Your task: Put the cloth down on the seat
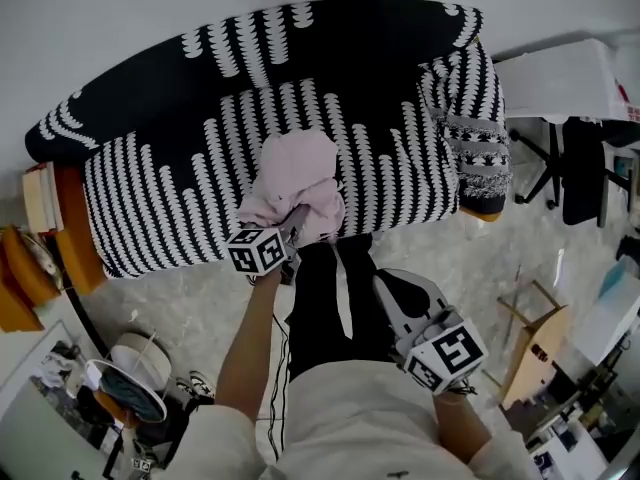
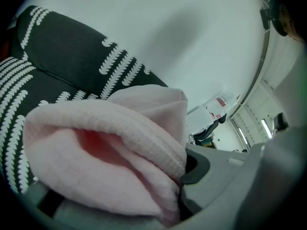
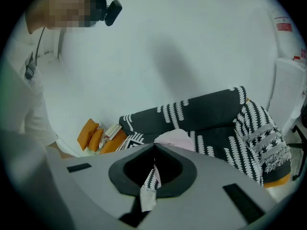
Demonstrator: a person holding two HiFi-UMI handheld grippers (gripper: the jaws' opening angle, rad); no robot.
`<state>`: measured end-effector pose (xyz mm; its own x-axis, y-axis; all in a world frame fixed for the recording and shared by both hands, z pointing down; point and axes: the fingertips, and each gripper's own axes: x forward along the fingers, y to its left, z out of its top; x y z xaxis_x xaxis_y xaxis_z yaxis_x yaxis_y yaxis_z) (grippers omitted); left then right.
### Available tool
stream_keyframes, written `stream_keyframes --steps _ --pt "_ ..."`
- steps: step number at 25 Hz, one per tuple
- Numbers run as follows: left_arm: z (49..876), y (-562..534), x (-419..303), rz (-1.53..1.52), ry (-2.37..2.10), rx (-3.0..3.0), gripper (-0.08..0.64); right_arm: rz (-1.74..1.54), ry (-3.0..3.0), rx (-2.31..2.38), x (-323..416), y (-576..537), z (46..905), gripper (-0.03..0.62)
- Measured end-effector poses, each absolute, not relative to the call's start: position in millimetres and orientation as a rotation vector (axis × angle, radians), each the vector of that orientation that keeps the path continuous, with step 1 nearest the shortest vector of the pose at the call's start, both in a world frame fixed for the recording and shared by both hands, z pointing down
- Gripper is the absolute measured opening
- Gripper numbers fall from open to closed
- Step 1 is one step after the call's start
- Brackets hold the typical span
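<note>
Clamping a bunched pink cloth (image 1: pixel 295 183), the left gripper (image 1: pixel 296 220) is pointing forward and down toward the seat (image 1: pixel 190 203) of a sofa (image 1: pixel 300 38) covered in black fabric with white scalloped stripes. In the left gripper view the folds of the cloth are filling the whole gap between the jaws, which are standing partly apart and pressing on the thick wad. The rest of the cloth is spilling ahead of the tips and to their left. From the head view the cloth is lying over the front part of the seat, just beyond the left gripper's tips; whether it is already resting on the fabric cannot be told.

The right gripper (image 1: pixel 382 282) is hanging to the right of the left one and nearer the person, over black trousers (image 1: pixel 325 308) and short of the seat's front edge. Its jaws are meeting at the tips and are gripping nothing. Through its own view the cloth is showing just past its closed tips, with the seat behind.

Right of both grippers, a fringed patterned throw (image 1: pixel 478 143) is draping over the sofa's armrest. Left of the left gripper, orange cushions (image 1: pixel 75 243) are sitting beside the sofa's end.
</note>
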<state>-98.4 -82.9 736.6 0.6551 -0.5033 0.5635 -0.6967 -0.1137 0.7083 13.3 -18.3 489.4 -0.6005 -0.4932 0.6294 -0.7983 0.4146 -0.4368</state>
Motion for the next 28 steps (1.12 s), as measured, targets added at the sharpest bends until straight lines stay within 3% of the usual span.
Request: stream_keyframes --steps 28 --pt "855 -85 -116 0.359 -1.048 1.668 0.204 1.133 -2.175 1.047 15 5 540 0.008"
